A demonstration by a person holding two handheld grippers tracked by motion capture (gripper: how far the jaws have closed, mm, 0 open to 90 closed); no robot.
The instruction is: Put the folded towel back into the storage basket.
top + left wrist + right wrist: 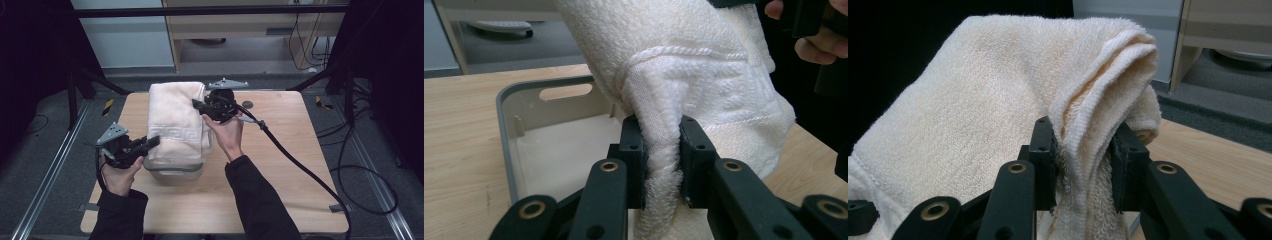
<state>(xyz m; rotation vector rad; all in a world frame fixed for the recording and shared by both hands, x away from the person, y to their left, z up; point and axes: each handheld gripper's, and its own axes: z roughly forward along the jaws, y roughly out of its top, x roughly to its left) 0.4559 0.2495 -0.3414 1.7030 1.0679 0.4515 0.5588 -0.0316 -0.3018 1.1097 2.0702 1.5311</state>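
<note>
The folded cream towel (176, 120) hangs stretched between both tools above a grey plastic bin (175, 170), which sits near the middle of the desk (280, 165), a little toward the left edge. The towel's near end droops over the bin, while its far end reaches toward the far edge of the desk. The left tool (152, 141) pinches a bunched fold at the towel's near left side; in the left gripper view its jaws press the terry cloth between them, with the bin's handle slot (565, 92) beyond. The right tool (198, 106) pinches a folded edge at the towel's far right side.

The step in hand seems to be lowering the towel into the bin. To do it well, both hands should travel together, keep the fold taut and level, centre it over the opening, and sink before either grip loosens, so that no edge catches the rim.
</note>
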